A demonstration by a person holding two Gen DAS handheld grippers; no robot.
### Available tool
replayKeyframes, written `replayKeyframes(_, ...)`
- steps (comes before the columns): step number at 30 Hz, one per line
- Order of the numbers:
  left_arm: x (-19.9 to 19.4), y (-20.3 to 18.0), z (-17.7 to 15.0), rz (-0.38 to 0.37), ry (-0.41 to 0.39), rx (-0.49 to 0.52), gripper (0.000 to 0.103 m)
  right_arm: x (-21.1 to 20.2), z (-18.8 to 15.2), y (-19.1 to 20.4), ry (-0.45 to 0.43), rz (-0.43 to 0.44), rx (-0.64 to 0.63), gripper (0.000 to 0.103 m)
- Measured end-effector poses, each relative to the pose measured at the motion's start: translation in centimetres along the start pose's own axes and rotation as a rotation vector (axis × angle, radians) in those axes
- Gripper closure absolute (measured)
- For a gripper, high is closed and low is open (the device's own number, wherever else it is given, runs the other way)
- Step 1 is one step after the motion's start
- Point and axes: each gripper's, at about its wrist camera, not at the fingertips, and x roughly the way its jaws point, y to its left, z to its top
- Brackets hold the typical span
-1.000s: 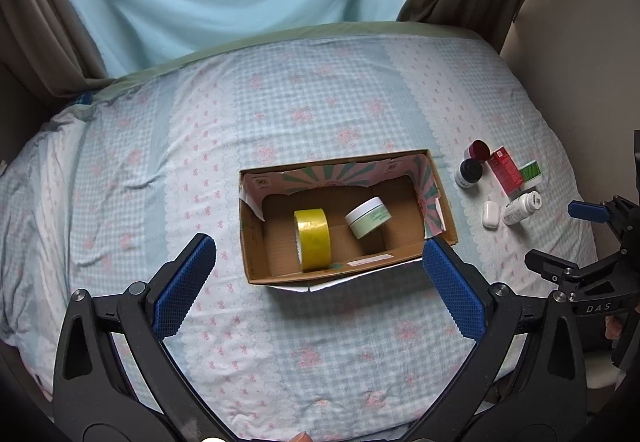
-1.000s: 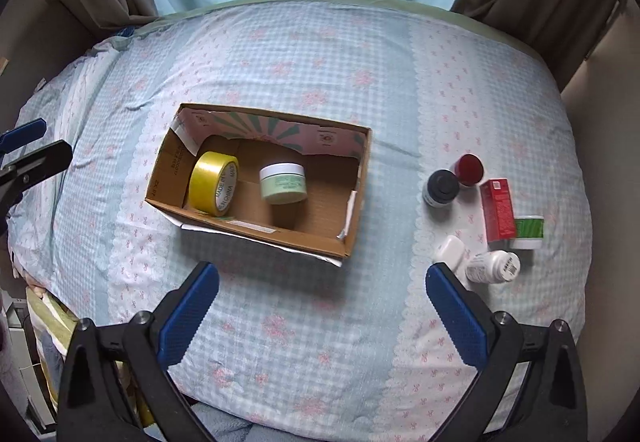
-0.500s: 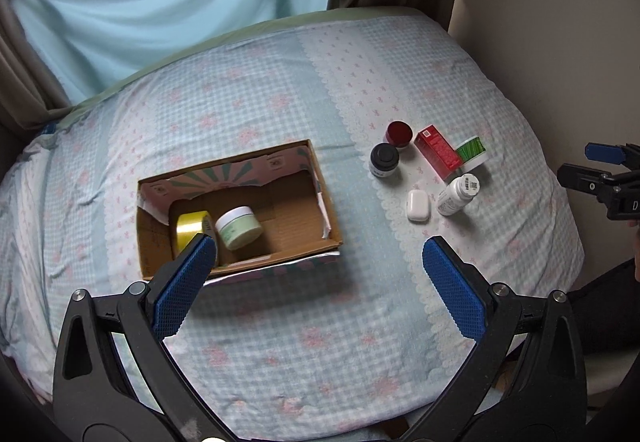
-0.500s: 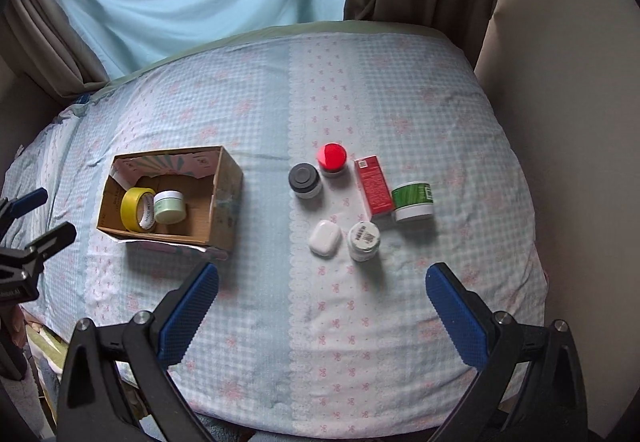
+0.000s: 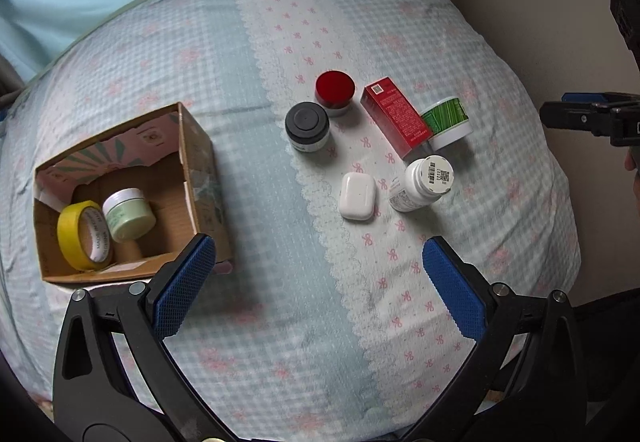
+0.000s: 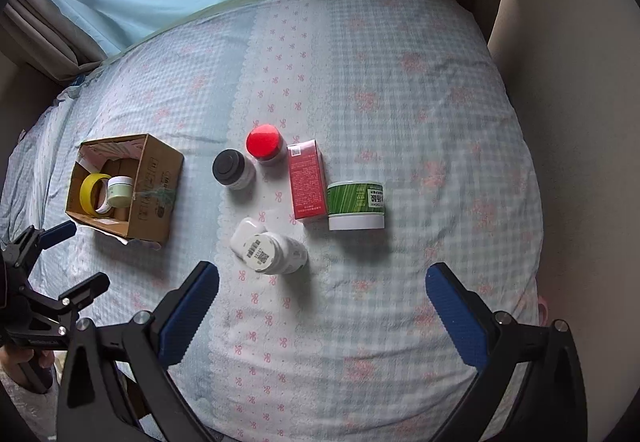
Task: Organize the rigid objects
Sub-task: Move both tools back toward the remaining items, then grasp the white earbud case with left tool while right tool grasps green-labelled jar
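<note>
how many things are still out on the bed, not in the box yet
6: black-lidded jar, red-lidded jar, red carton, green-labelled tub, white earbud case, white pill bottle, all clustered right of the cardboard box.

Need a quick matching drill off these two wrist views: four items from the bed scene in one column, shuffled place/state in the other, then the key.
Column 1
1. yellow tape roll
2. white pill bottle
3. red carton
4. black-lidded jar

Column 2
A. upright on the bedsheet, just left of the red-lidded jar
B. on its edge inside the cardboard box, next to the pale green jar
C. on its side, beside the white earbud case
D. flat on the sheet, against the green-labelled tub

Pairs: 1-B, 2-C, 3-D, 4-A
</note>
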Motion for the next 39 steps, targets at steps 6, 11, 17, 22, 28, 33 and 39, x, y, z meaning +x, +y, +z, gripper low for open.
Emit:
replayKeyframes(6, 7.9, -1.3, 0.9, -0.002, 0.051, 0.056, 0.0, 6.2, 1.7, -3.6, 0.067, 0.068, 0.065, 0.0)
replayKeyframes(11, 13.1, -2.1, 1.1, -0.014, 0.067, 0.074, 0.0, 10.7, 2.4, -6.2, 0.111, 0.115, 0.112, 0.0)
replayKeyframes(17, 17.2, -3.0, 1.7, -0.03, 0.053, 0.083, 0.001, 14.2, 2.8, -7.6, 0.149, 0.162, 0.09, 0.0)
replayKeyframes(22, 19.8, -3.3, 1.6, -0.028, 0.056, 0.087, 0.006, 16.5, 3.4, -7.9, 0.181, 0.217, 0.085, 0.0)
replayKeyframes(28, 21.3, -3.8, 1.2, -0.024, 0.046, 0.11, 0.014, 18.6, 3.9, -7.8, 0.213, 0.251, 0.083, 0.006)
replayKeyframes(33, 21.4, -4.2, 1.4, -0.019, 0.029, 0.144, 0.035, 19.2, 4.1, -7.2, 0.213, 0.262, 0.067, 0.01)
replayKeyframes(39, 21.2, -4.5, 1.6, -0.05, 0.022, 0.183, 0.06, 19.8, 4.3, -6.5, 0.231, 0.336, 0.086, 0.033)
